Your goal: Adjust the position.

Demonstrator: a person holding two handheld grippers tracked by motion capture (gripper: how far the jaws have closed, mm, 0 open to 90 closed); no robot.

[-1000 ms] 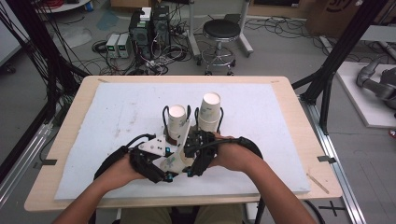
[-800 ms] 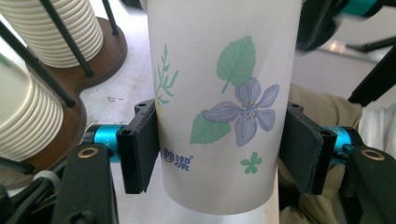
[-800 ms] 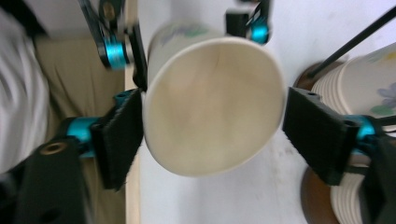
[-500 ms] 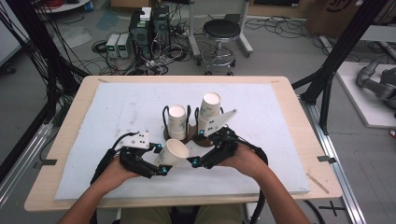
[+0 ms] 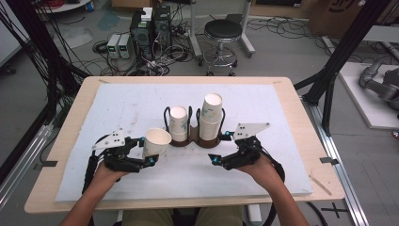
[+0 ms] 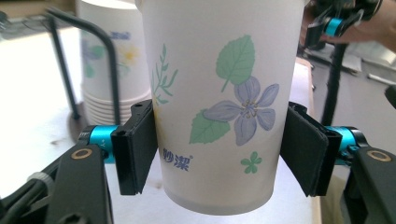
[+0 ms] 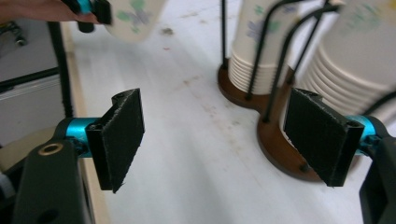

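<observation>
High view: left gripper [image 5: 149, 151] clamped on a single paper cup [image 5: 155, 142] (flower print, rim up), held just left of the wire cup holder [image 5: 194, 136] on the white mat [image 5: 117, 103], seemingly clear of the surface. Right gripper [image 5: 221, 148] spread wide with nothing between the pads, just right of the holder's brown base. Two cup stacks [image 5: 211, 115] upright in the holder.

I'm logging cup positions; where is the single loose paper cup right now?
In the high view the loose paper cup sits between the left gripper fingers, left of the cup holder and its two stacks.
</observation>
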